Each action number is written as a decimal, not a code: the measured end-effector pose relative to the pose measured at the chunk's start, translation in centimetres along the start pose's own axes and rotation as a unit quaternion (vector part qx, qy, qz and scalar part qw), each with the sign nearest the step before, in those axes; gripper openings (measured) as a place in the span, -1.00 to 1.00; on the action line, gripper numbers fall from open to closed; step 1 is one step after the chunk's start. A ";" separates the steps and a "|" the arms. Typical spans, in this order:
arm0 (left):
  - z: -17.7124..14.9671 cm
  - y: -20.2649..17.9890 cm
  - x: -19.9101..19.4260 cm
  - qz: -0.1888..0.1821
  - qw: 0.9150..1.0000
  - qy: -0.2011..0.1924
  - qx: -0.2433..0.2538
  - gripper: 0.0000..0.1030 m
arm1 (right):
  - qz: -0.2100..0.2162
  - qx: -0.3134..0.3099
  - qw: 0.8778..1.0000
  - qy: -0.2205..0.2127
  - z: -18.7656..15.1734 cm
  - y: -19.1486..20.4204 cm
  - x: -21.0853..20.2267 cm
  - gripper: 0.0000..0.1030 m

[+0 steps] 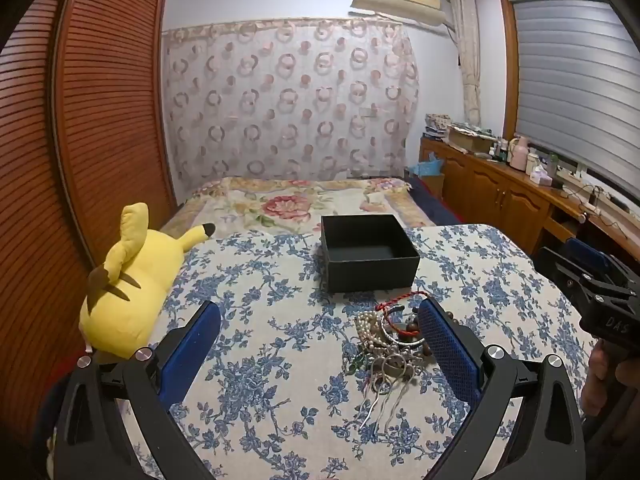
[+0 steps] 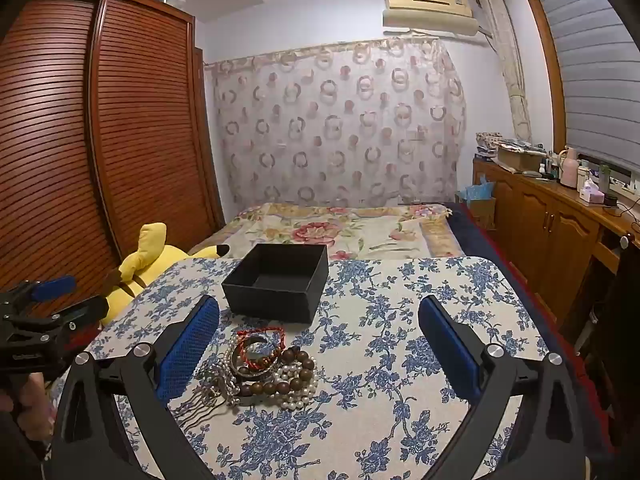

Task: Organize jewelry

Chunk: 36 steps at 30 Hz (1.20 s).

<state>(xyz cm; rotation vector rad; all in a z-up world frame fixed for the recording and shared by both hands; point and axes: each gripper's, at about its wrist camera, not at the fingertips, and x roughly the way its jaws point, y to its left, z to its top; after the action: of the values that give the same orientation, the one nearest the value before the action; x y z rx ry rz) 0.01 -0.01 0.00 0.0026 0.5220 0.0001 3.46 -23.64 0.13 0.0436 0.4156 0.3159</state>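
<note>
Presently both sets of jaws stand spread wide, gripping nothing. Left gripper (image 1: 320, 344) hovers over the floral tablecloth (image 1: 260, 280), its right pad just beside the jewelry pile (image 1: 390, 340). Right gripper (image 2: 318, 344) is poised above the same pile (image 2: 266, 368), which lies near its left pad. Black box (image 2: 278, 282), open-topped, sits just behind the pile. Yellow plush toy (image 1: 128, 284) rests at the table's left edge.

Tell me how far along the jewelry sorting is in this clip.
Nothing looks done: the black box is empty. The whole jewelry pile, with beads, pearls, a red cord, a bangle and a hair comb, sits tangled on the floral tablecloth in front of it. Nothing is in hand; the left claw and right claw are both open and empty. Every piece is left to move.
</note>
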 end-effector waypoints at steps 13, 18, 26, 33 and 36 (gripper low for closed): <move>0.0 0.0 0.0 -0.001 1.000 -0.003 -0.001 0.85 | 0.000 0.000 1.000 0.000 -0.1 0.0 0.0 0.95; 0.0 0.0 -0.1 -0.001 1.000 -0.005 -0.001 0.85 | 0.000 0.000 1.000 0.001 -0.1 0.0 -0.1 0.95; 0.0 0.0 -0.1 -0.001 1.000 -0.006 -0.002 0.85 | 0.000 -0.001 1.000 0.001 -0.1 0.1 0.0 0.95; 0.0 0.0 -0.1 -0.001 1.000 -0.007 -0.002 0.85 | 0.000 -0.001 1.000 0.001 -0.2 0.1 0.1 0.95; 0.0 0.0 -0.1 -0.001 1.000 -0.007 -0.001 0.85 | -0.001 -0.001 1.000 0.001 -0.1 0.1 0.1 0.95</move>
<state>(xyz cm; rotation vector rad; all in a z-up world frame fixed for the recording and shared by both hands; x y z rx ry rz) -0.06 0.01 0.03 -0.0004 0.5088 -0.0006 3.47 -23.57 -0.01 0.0418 0.4171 0.3152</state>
